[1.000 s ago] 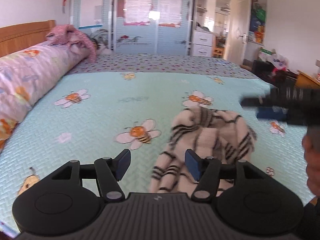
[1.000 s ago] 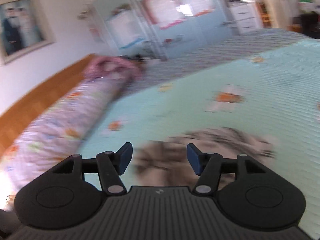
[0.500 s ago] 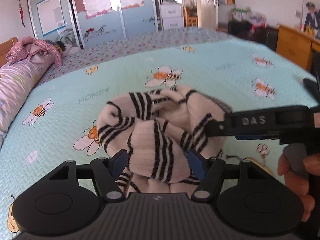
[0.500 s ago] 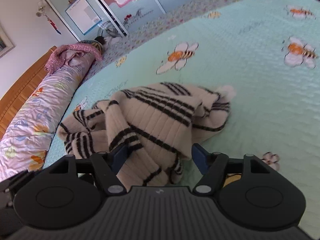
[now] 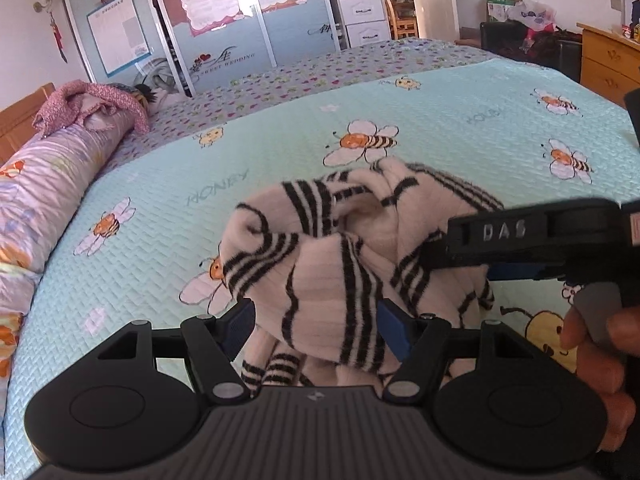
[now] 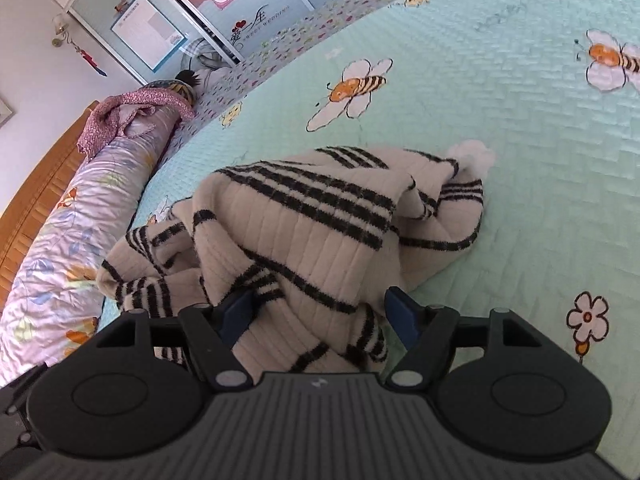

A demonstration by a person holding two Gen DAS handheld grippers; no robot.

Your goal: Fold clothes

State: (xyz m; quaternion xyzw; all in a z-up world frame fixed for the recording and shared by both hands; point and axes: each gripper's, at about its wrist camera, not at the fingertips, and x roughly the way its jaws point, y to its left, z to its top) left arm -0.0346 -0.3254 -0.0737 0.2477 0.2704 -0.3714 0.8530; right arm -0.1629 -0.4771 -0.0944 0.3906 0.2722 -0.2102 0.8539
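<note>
Bedroom, mint-green bee-print bedspread (image 5: 168, 216) covers the bed; landmark for everything is the crumpled cream sweater with black stripes (image 5: 340, 264) lying bunched on that bedspread. Left of the sweater, along the bed edge, a long rolled lilac floral quilt (image 5: 44, 184) with a pink patterned cloth (image 5: 92, 100) draped on its far end. Beyond the sweater, a heart-print sheet strip then sliding wardrobe doors (image 5: 224, 20) with posters. Far right of the sweater, a wooden dresser (image 5: 608, 60). Left gripper (image 5: 316, 326) sits at the near edge of the sweater, blue pads spread wide, a fold of knit bulging up between them; pads look close to the fabric but not pinching it. Right gripper (image 6: 320, 316) is likewise spread wide, the sweater (image 6: 320, 232) heaped between and over its fingers, left pad partly buried under a fold, nothing clamped. In the left wrist view the right gripper (image 5: 436, 254) comes in from the right of the sweater, its tip against the knit, a hand (image 5: 600, 356) wrapped round its handle. Sweater unfolded, sleeves tangled in the pile.
</note>
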